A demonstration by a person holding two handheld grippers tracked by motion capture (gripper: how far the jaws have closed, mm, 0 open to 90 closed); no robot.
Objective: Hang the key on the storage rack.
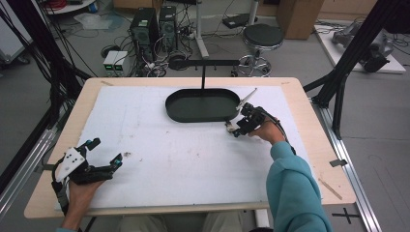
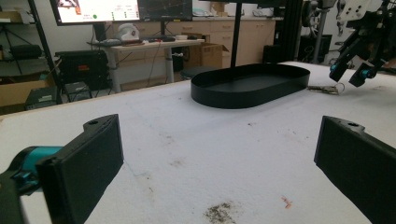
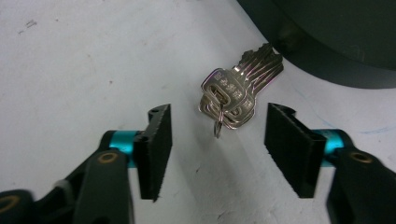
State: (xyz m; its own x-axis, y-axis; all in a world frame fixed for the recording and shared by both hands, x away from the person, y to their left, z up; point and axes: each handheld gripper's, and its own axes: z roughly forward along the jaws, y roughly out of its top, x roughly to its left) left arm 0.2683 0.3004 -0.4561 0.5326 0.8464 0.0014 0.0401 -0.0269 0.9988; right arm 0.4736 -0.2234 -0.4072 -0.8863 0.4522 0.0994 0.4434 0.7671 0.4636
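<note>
My left tool [image 1: 104,153] rests low at the near left of the worktop [image 1: 145,145], its flat black jaws spread wide over the white, grainy, faintly stained cover. Mid-table I see a shallow black oval tray [image 2: 219,100] with thin upright walls. Just right of it lies a bunch of flat silvery keys [image 3: 236,91] on a wire ring, tips near the tray wall. My right tool [image 3: 217,140] hovers there, ridged jaws wide apart beside the keys.

A round black stool [image 1: 261,37] and two computer towers [image 1: 153,26] stand on the floor beyond the surface [image 1: 300,92], amid tangled cables [image 1: 167,60].
</note>
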